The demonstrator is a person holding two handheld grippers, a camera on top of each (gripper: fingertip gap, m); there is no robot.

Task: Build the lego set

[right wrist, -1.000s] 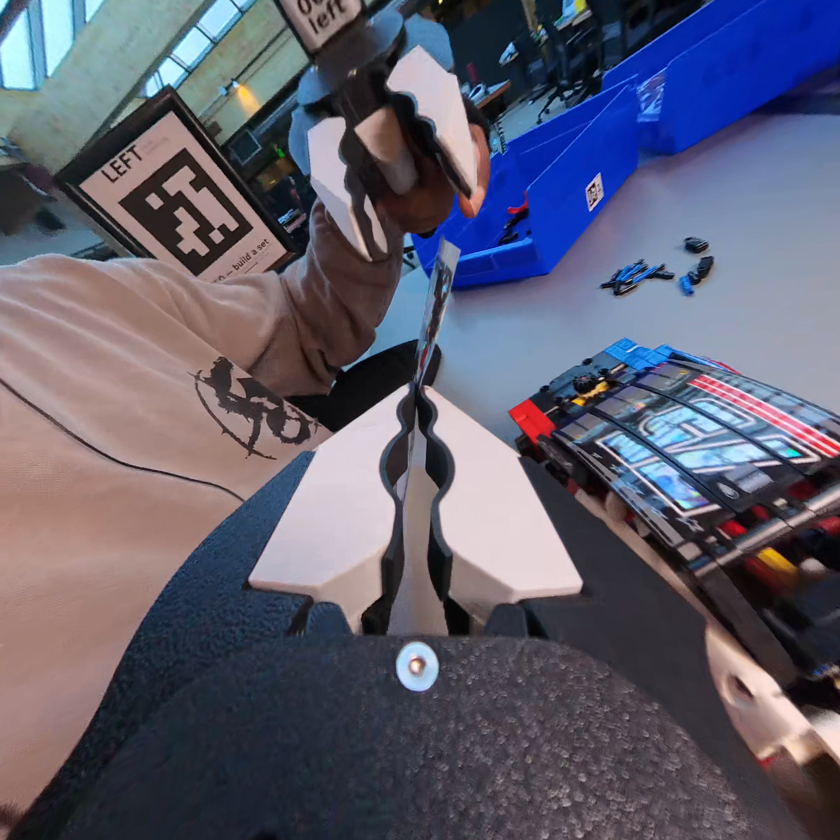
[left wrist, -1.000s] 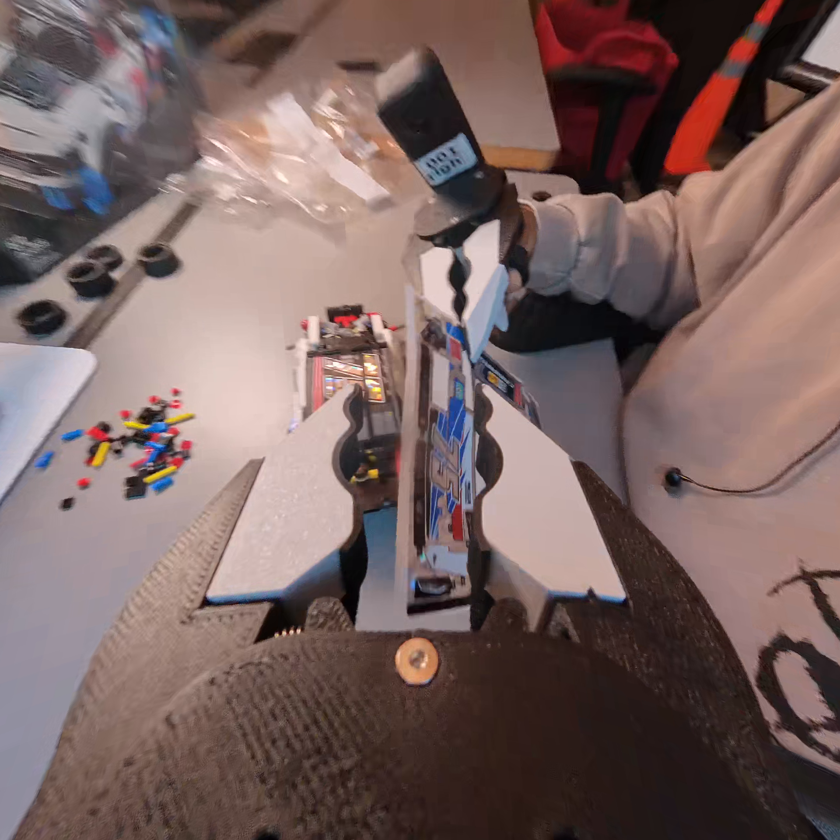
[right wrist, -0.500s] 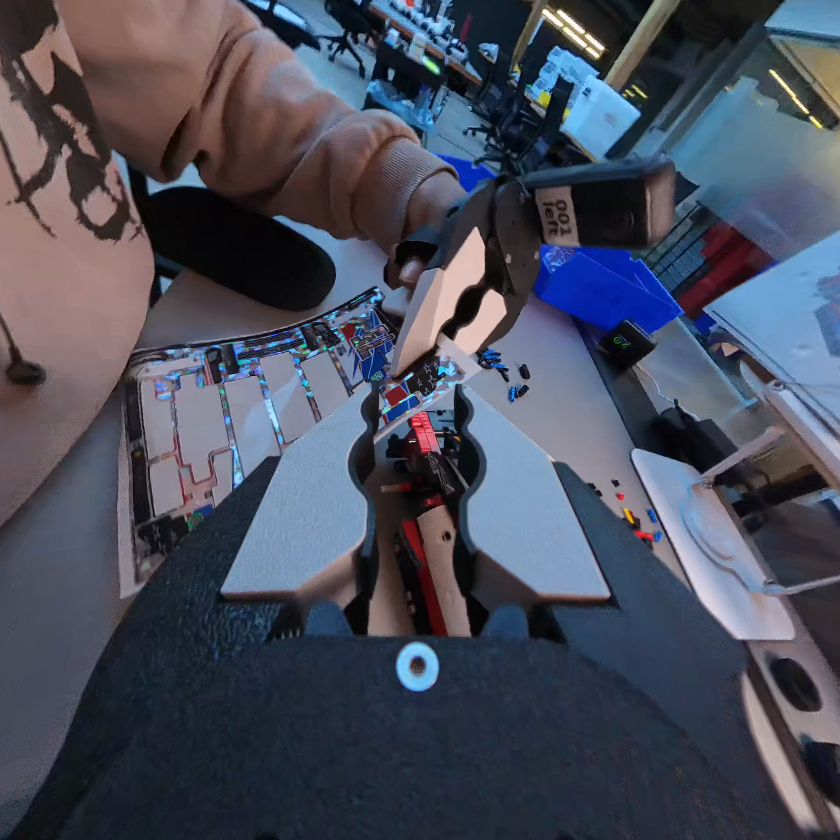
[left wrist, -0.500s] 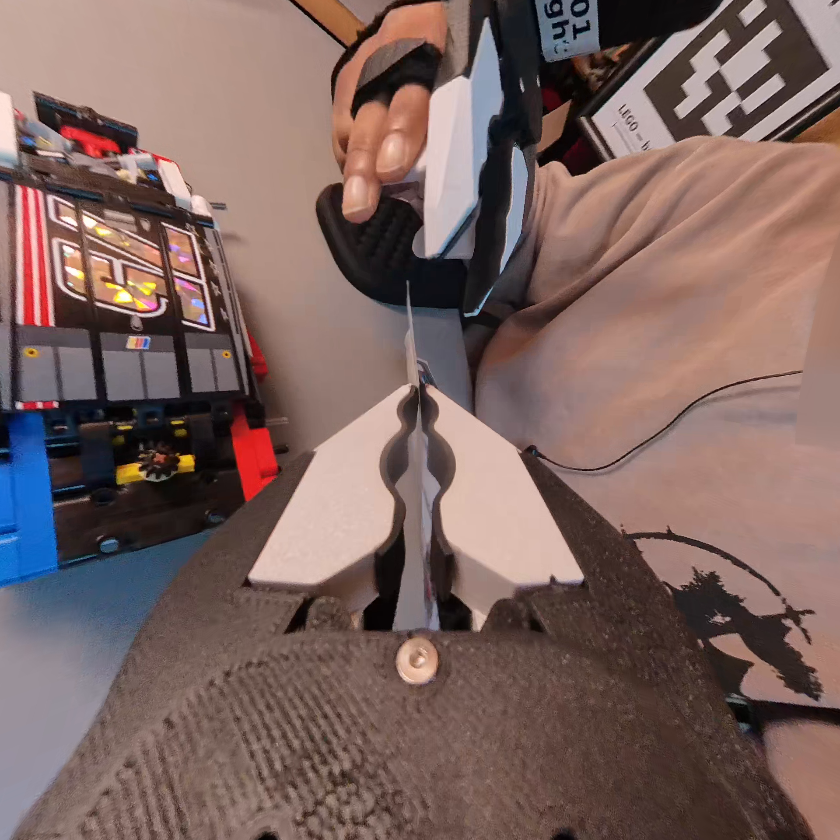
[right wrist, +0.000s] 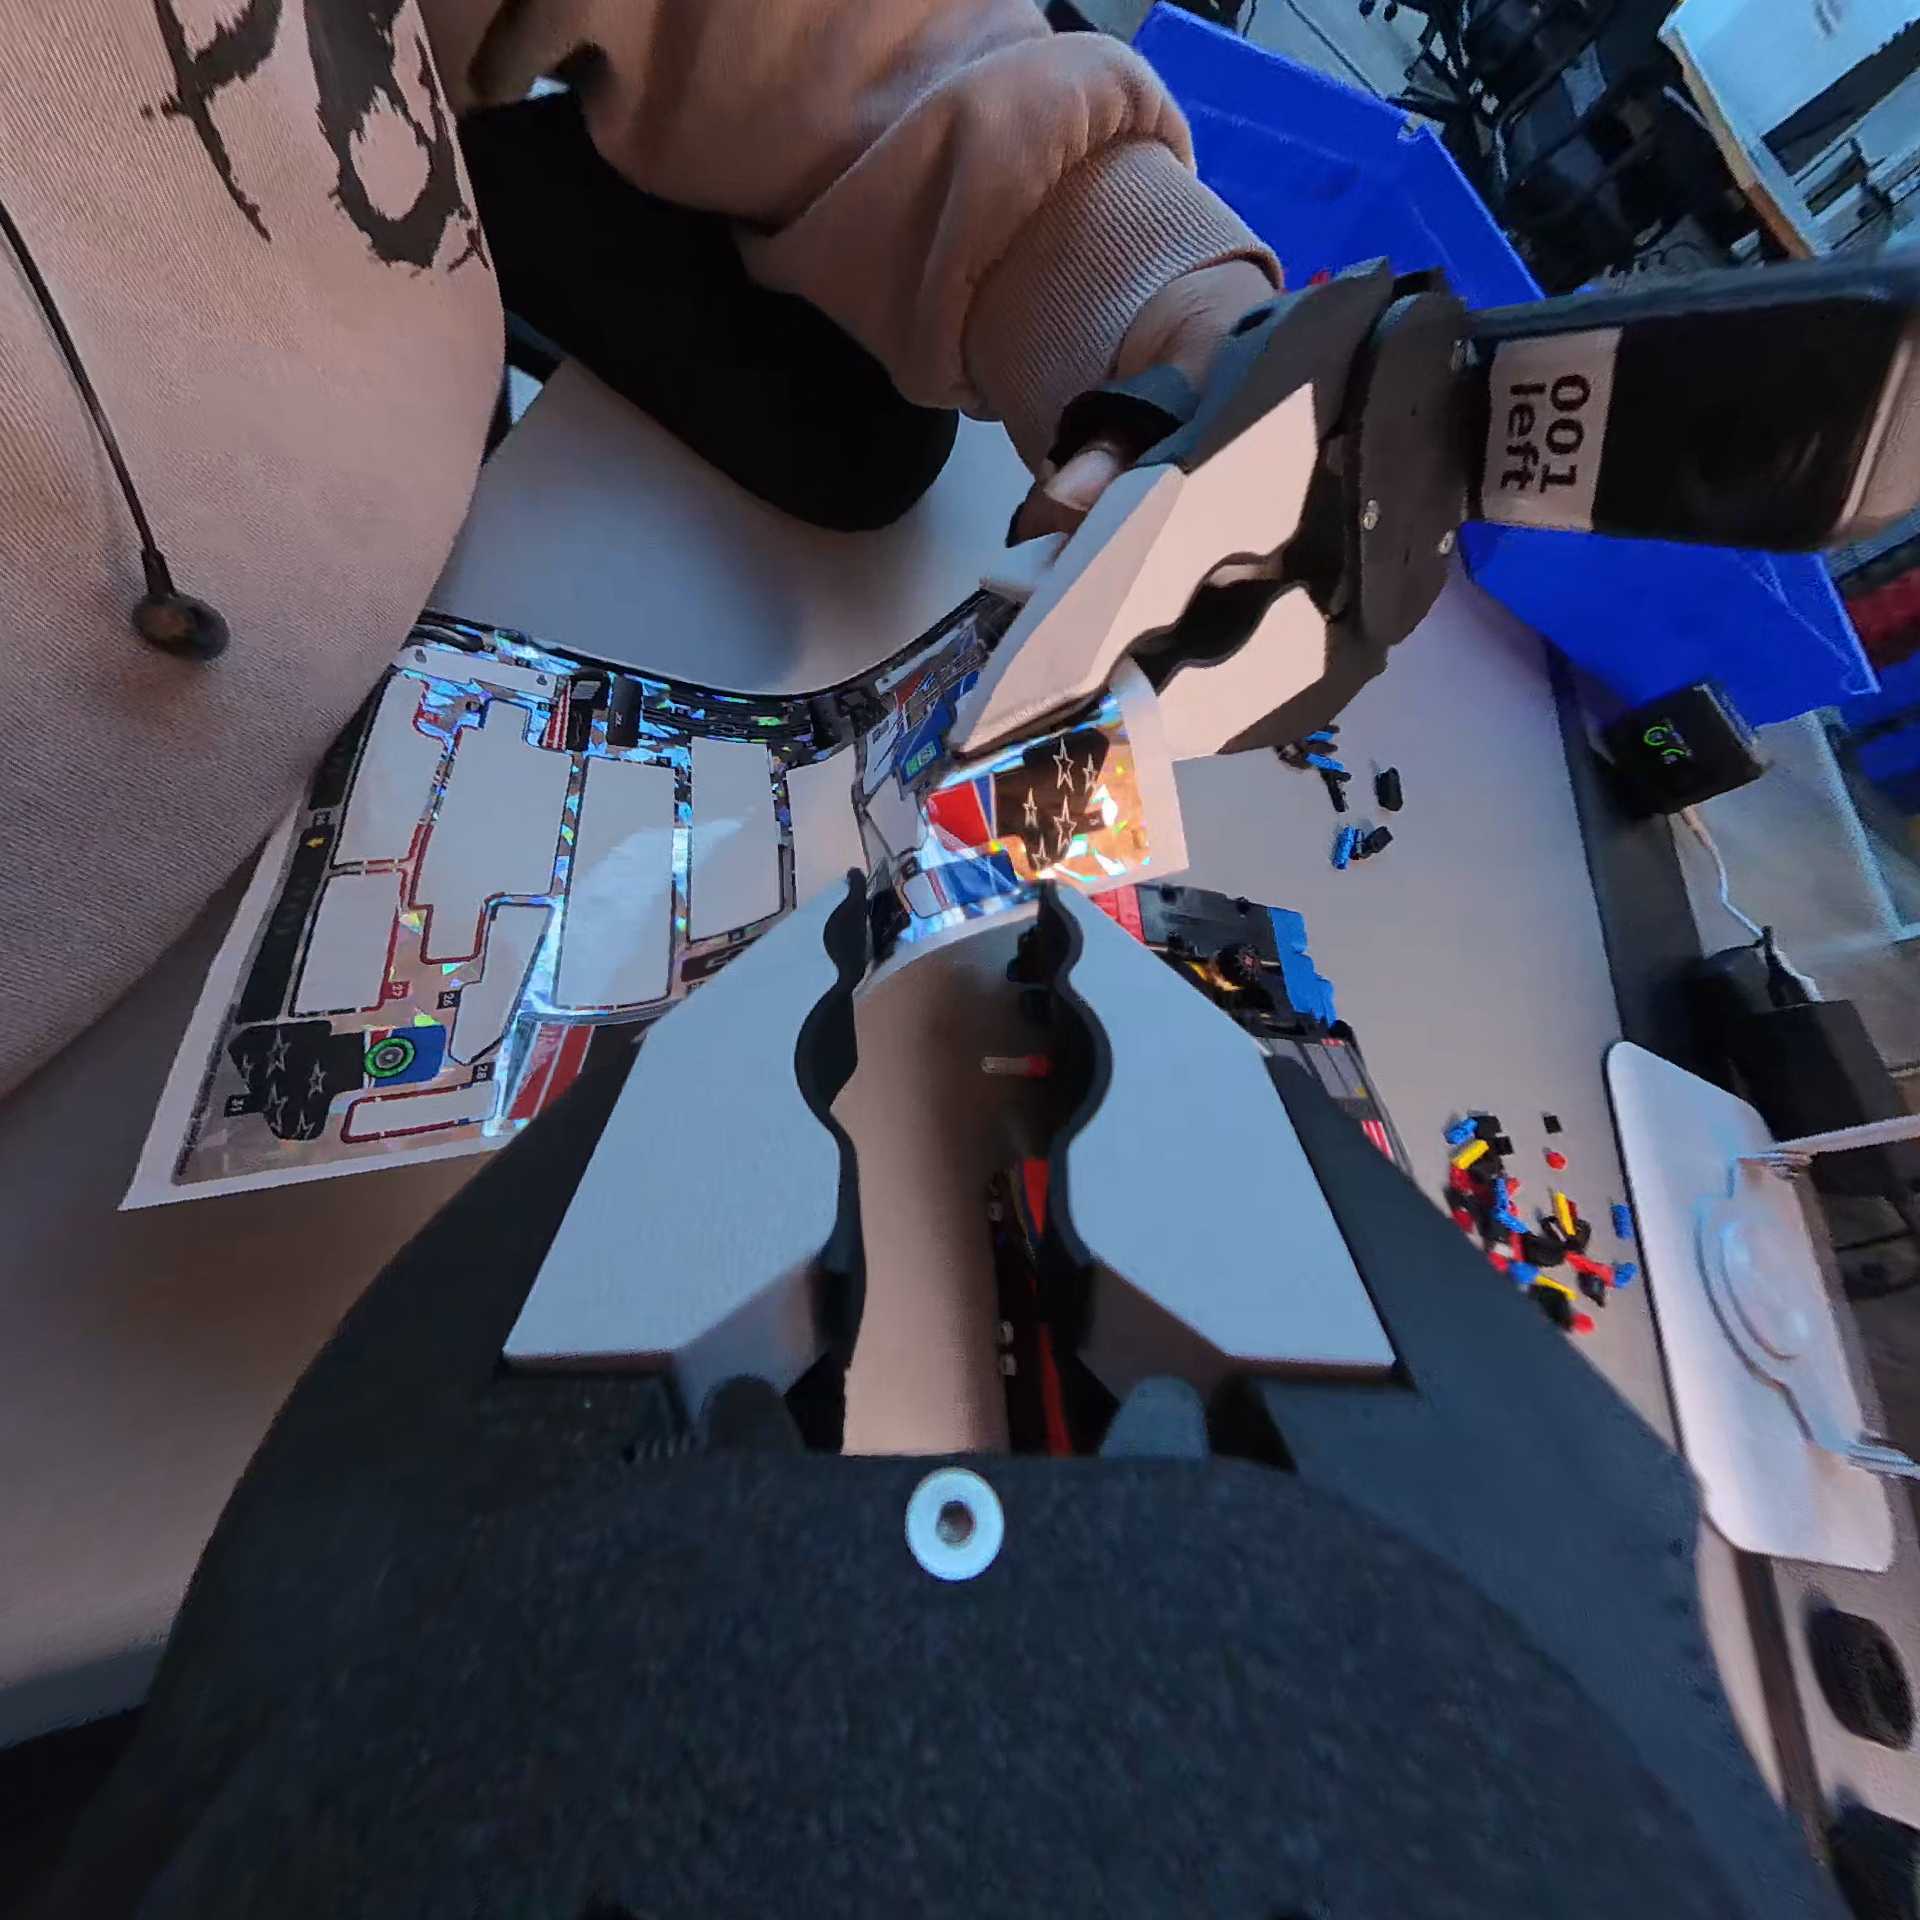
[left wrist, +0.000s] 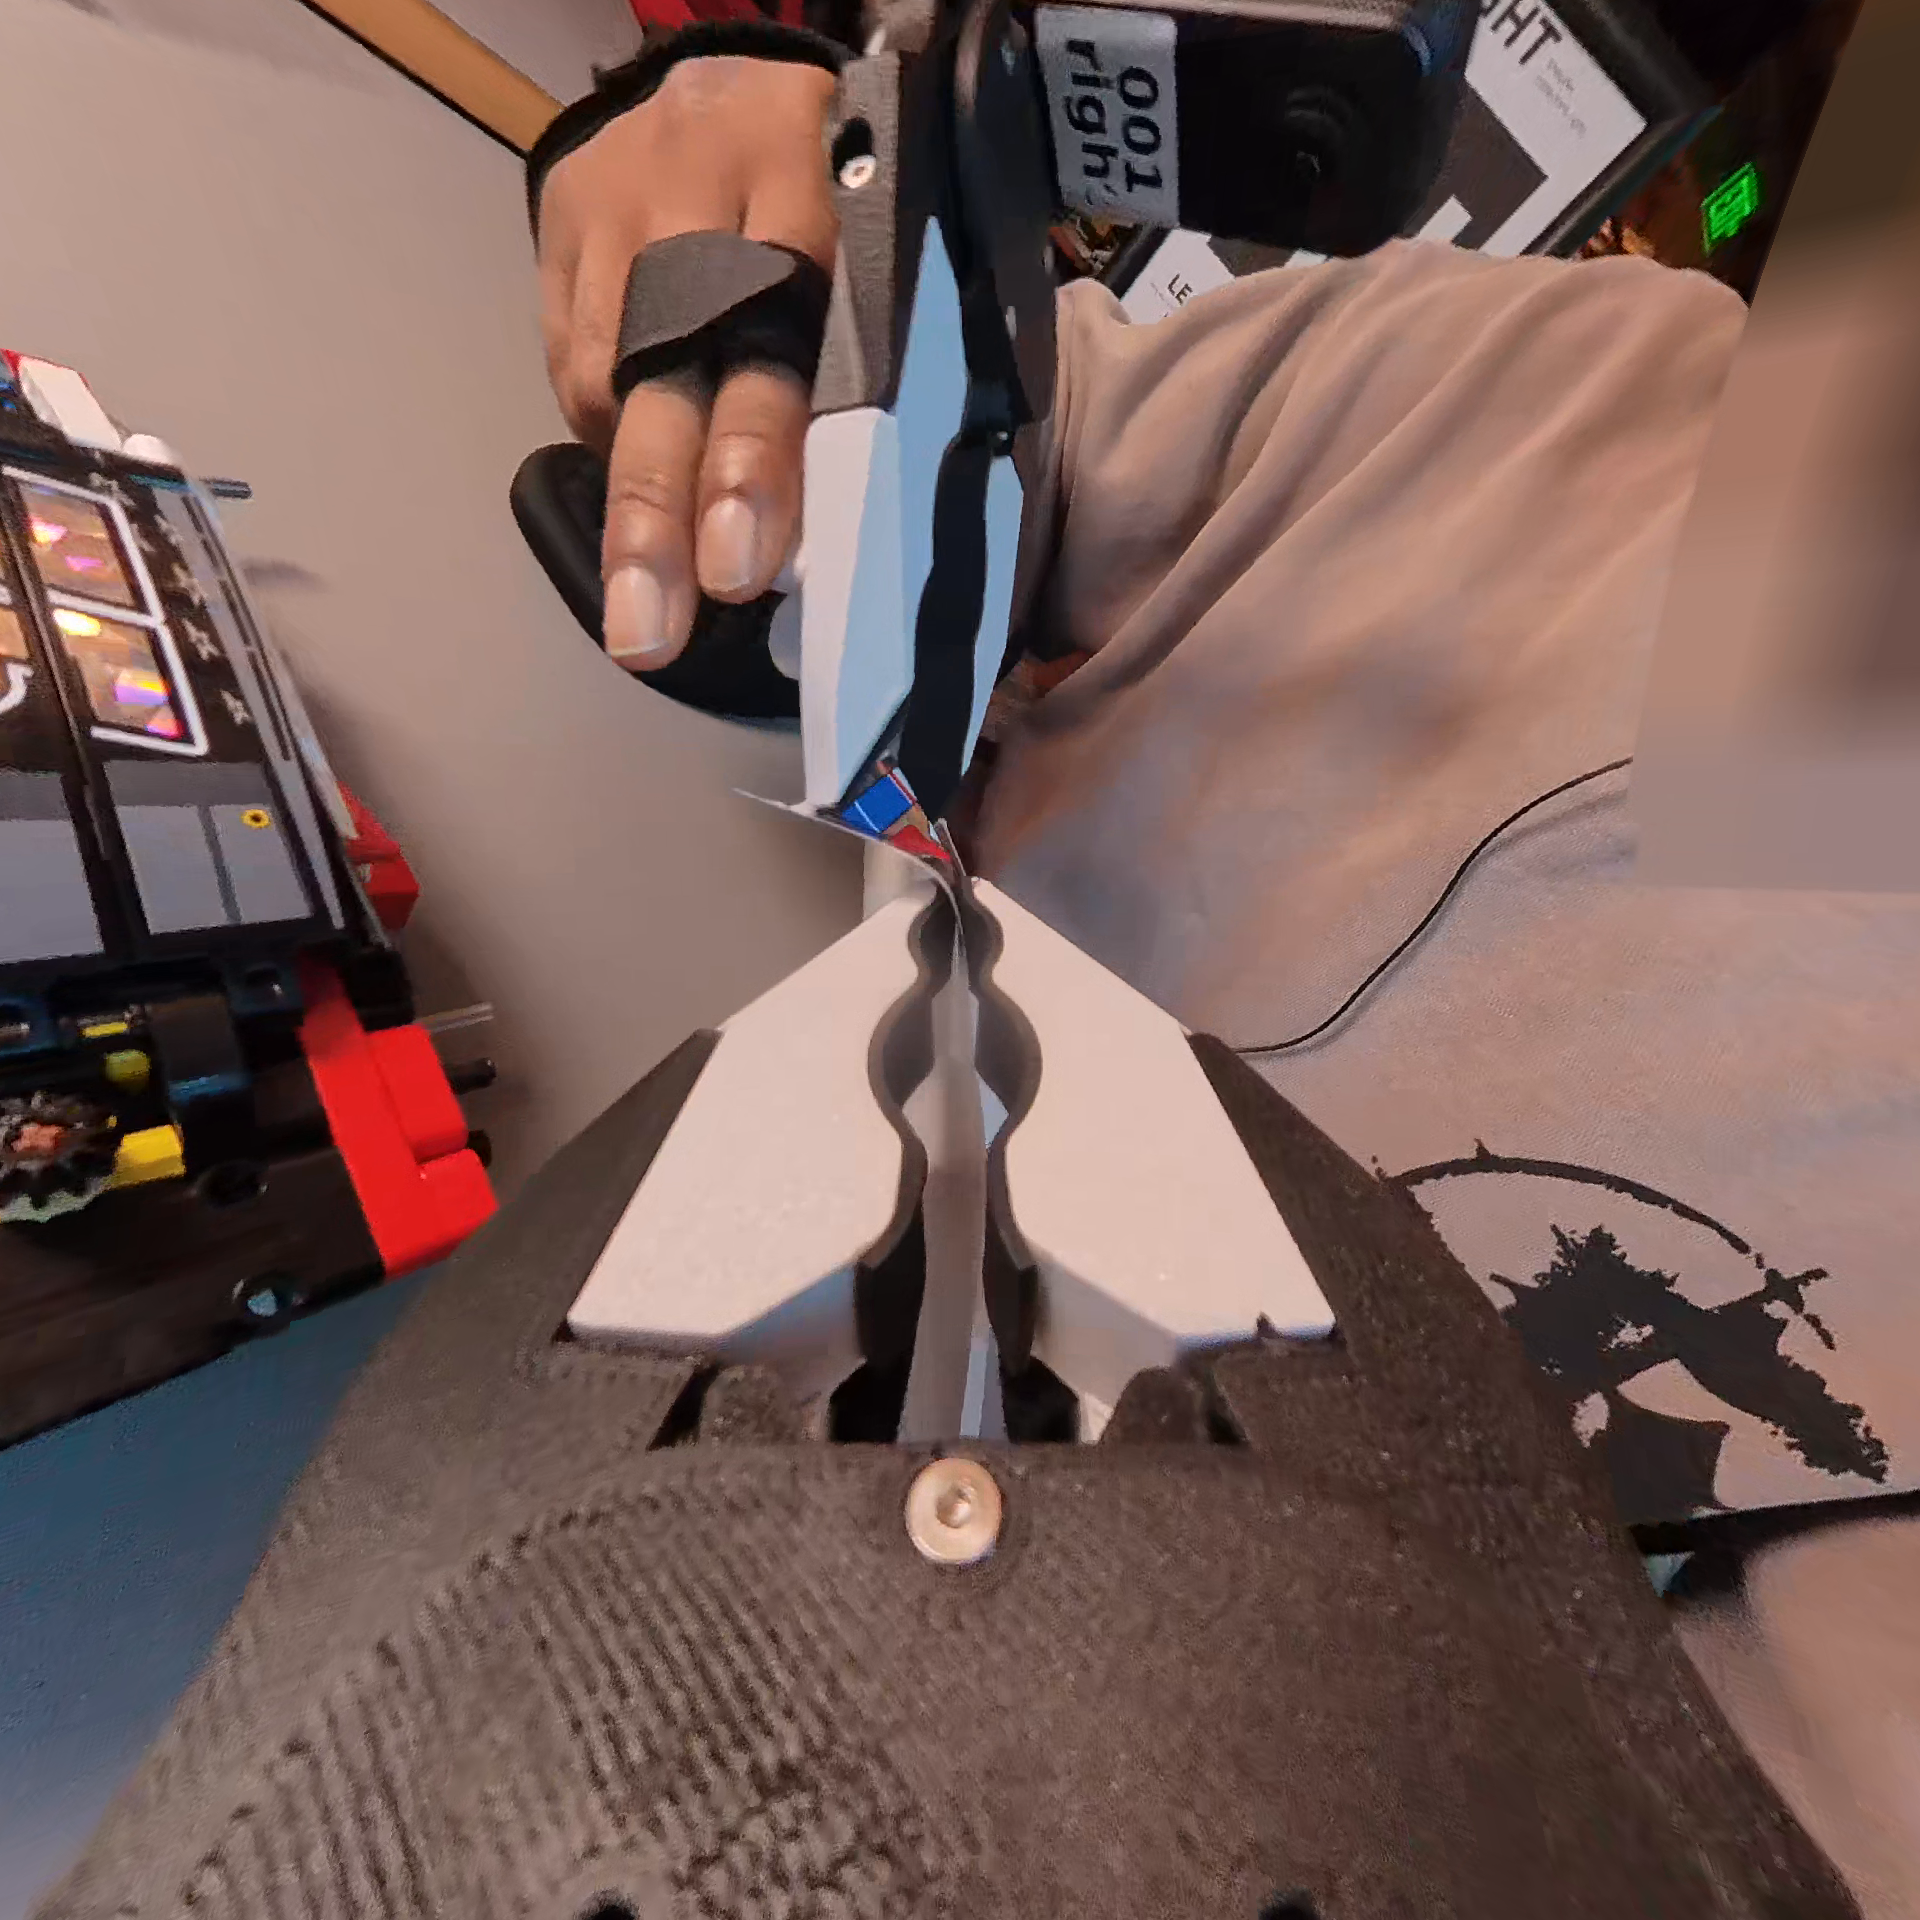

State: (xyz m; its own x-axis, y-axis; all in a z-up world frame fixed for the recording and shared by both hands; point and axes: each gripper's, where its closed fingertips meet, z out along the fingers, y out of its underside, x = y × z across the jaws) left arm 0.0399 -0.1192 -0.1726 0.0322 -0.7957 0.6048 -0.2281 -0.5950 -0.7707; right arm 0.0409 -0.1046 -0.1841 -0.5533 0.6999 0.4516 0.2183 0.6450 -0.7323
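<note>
**Sticker sheet pinched for peeling**

The left gripper point(left wrist: 958, 914) is closed on a corner of the sticker sheet point(right wrist: 499, 894), its jaws pressed together with the thin sheet edge-on between them. This looks meant to hold the sheet firm and lifted so a sticker can be peeled. The right gripper point(right wrist: 951, 914) stands with its jaws apart, tips at the curled corner, holding nothing; likely it is lining up to nip the starred sticker point(right wrist: 1060, 800) there. The rest of the sheet lies on the grey table point(right wrist: 665, 582) just before the person's sweatshirt. The lego car point(left wrist: 156, 831), the thing being built, sits beside it, partly stickered. Loose bricks point(right wrist: 1517, 1216) lie scattered further along the table. Blue bins point(right wrist: 1340, 156) and office chairs fill the room behind.
</note>
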